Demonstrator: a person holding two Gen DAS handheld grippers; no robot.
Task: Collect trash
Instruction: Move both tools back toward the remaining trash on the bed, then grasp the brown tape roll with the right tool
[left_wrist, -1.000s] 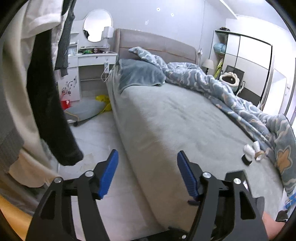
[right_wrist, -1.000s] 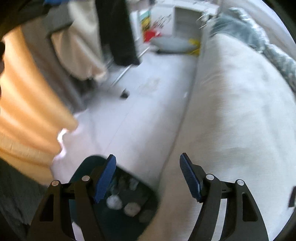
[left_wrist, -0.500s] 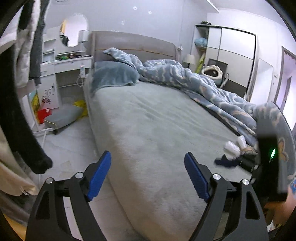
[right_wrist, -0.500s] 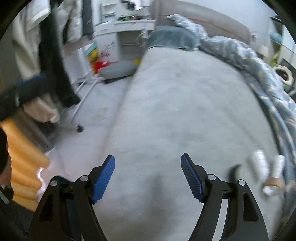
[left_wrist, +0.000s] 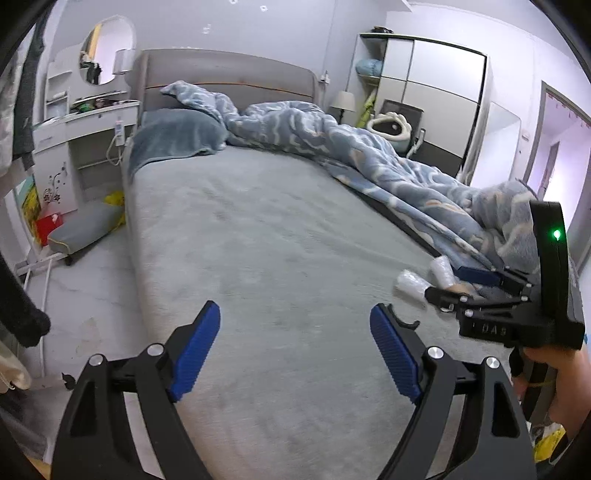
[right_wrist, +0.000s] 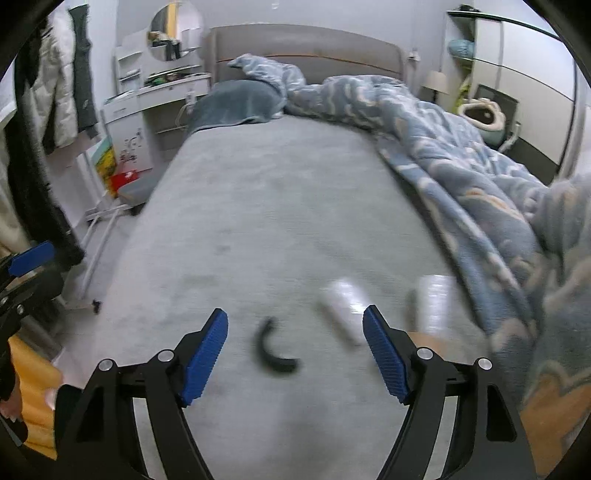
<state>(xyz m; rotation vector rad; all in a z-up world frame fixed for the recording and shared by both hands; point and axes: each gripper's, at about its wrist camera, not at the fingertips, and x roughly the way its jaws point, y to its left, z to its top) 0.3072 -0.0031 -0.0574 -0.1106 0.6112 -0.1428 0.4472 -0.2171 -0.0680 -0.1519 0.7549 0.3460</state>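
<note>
Near the foot of the grey bed (right_wrist: 258, 221) lies a black curved strip (right_wrist: 271, 350). To its right are two white plastic cups (right_wrist: 341, 310) (right_wrist: 432, 306) on their sides and something tan (right_wrist: 424, 338), all blurred. My right gripper (right_wrist: 295, 314) hangs open just above them, the strip showing between its fingers. In the left wrist view the same cups (left_wrist: 412, 282) (left_wrist: 441, 267) lie at the right gripper's (left_wrist: 448, 284) tips, with a hand (left_wrist: 554, 373) holding it. My left gripper (left_wrist: 295, 310) is open and empty over the bed's near corner.
A rumpled blue duvet (right_wrist: 461, 155) covers the bed's right side, with a blue pillow (left_wrist: 173, 136) at the head. Hanging clothes (right_wrist: 55, 92) and a rack stand left. A grey cushion (left_wrist: 83, 230) lies on the floor beside a white vanity (left_wrist: 92, 122). A wardrobe (left_wrist: 436, 92) is far right.
Both views swung right, from the clothes rack and floor onto the bed. My right gripper left a dark bin on the floor and now hangs over the strip and cups. The left jaws widened.
</note>
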